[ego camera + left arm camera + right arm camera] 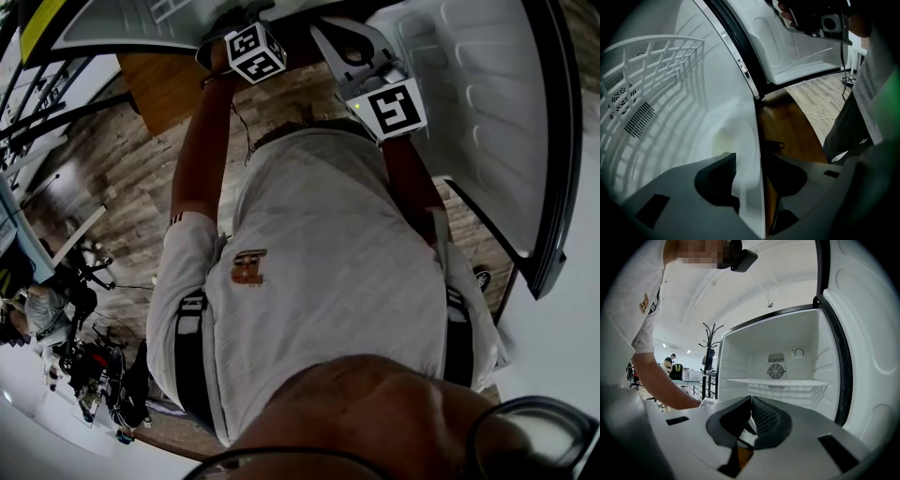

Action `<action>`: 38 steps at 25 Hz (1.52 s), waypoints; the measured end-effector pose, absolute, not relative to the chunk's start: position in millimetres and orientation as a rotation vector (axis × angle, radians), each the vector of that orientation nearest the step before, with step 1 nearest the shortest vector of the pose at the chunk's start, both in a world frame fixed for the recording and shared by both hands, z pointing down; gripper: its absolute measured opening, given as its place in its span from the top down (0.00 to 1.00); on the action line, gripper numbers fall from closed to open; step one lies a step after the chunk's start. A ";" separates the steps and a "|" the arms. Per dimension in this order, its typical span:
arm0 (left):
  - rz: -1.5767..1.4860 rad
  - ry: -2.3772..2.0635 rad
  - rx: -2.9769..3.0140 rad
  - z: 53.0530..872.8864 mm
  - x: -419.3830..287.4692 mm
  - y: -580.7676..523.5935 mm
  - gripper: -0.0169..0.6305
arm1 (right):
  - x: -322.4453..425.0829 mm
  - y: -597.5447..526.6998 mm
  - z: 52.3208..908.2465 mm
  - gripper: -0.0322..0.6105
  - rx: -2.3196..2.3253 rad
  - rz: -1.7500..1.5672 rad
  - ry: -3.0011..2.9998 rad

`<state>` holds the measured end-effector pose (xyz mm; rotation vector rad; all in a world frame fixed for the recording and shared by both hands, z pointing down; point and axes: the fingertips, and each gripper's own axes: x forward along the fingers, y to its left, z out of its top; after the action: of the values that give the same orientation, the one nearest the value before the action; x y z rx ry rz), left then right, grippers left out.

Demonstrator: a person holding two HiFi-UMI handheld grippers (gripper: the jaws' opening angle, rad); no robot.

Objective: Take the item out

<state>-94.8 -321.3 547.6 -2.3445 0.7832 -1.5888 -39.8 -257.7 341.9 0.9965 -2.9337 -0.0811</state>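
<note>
Fridge point(740, 357) shows no item, so heft and hold are unknowable; left hand-held gripper point(749, 161) released, right hand-held gripper point(751, 401) clenched empty.

Plank floor point(820, 96), perhaps a coat rack point(712, 333)

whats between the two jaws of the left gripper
The white front edge of the fridge wall runs between the jaws of the left gripper, which stand apart with no press on it. The left gripper view shows this.
</note>
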 end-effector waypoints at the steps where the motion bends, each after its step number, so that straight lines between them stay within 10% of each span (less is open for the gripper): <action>1: -1.591 0.783 -2.338 548.6 -95.2 -322.0 0.66 | -39.2 -257.5 342.4 0.90 0.999 -0.079 -2.933; 38: -1.340 0.868 -1.892 541.3 -90.5 -290.0 0.89 | -27.4 -243.2 354.3 0.90 0.976 -0.071 -2.897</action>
<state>-90.5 -290.0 541.3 -1.8916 0.8681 -1.3403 -27.4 -243.2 354.3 0.9757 -2.8966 -0.0706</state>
